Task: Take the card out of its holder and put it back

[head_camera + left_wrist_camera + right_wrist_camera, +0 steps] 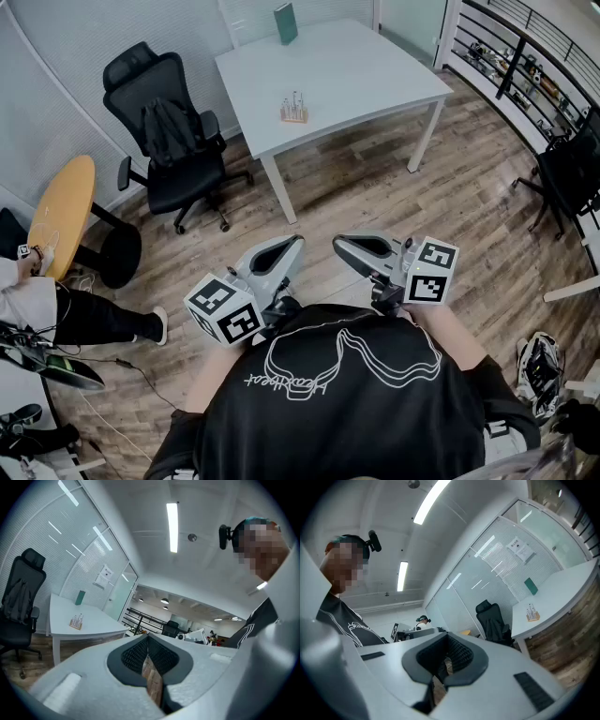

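Left tool (289, 247) and right tool (349, 246) are both held close in front of the person's black shirt (342, 394), side by side and pointing forward over the wooden floor (394, 202). Each gripper view shows its jaws pressed together with nothing between them. Both tools are well apart from the white tabletop (361, 66) ahead. A black office chair (169, 131) stands on the floor by the tabletop's left edge. The card holder (294, 110) sits on the tabletop left of the middle, nearer the near edge than the far one, with thin upright pieces standing in it; the card itself is too small to pick out. A green box (286, 22) stands upright at the far edge.
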